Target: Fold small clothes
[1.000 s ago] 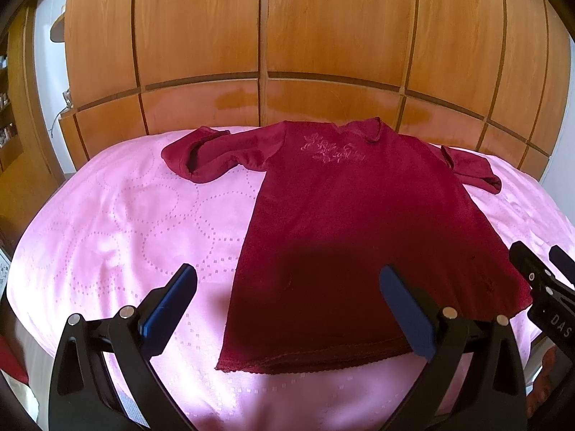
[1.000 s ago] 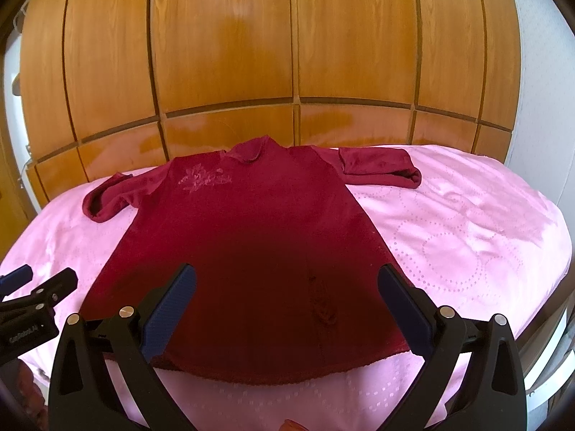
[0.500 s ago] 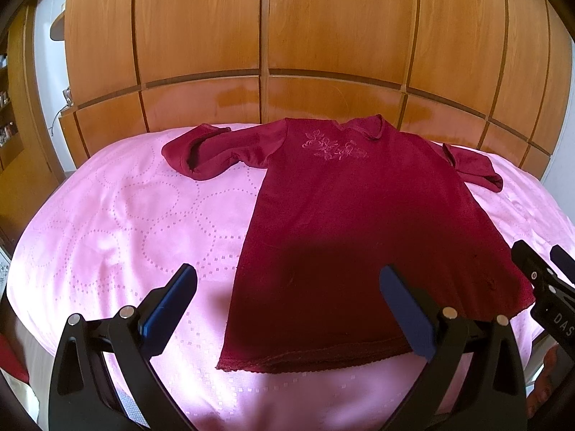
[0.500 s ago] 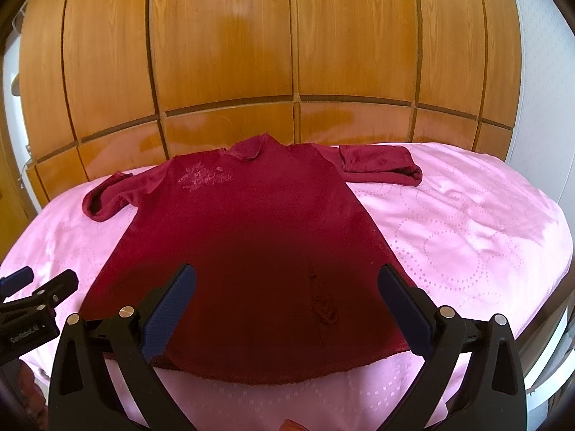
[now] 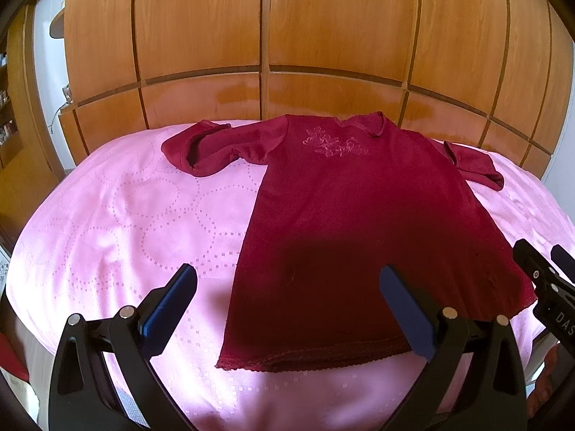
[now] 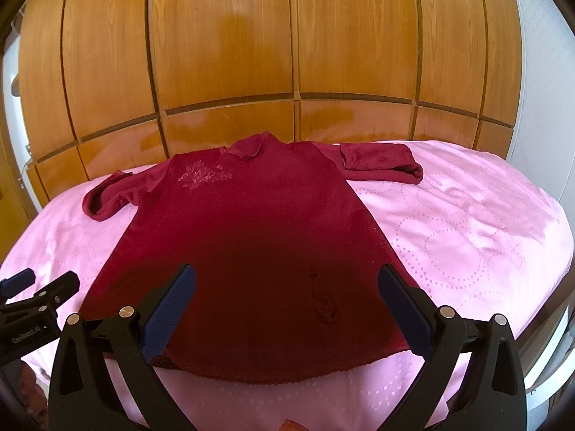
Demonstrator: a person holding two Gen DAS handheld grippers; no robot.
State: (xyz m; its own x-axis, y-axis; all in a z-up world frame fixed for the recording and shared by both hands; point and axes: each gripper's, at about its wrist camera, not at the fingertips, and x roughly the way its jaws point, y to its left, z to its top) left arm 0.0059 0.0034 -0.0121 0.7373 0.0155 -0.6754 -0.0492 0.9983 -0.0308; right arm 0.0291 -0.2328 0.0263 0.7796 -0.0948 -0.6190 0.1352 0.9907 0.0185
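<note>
We start at the left, where our left gripper [image 5: 285,303] hangs with its fingers spread wide and nothing between them, just above the near hem of the dark red long-sleeved top [image 5: 345,222]. The top lies face up and flat on the pink quilted bedspread [image 5: 118,222], collar toward the wooden wardrobe doors [image 5: 266,28], its left sleeve [image 5: 212,149] bent back on itself. We judge the cloth light, soft and limp (a plush knit, by its look), so it will sag and drag unless taken at two points. Hem corners or shoulder seams look the best holds. Moving right, our right gripper [image 6: 285,300] also stands spread and empty over the hem, near a small pucker [image 6: 325,309] in the fabric. The right sleeve [image 6: 381,163] lies doubled over beside the body.
</note>
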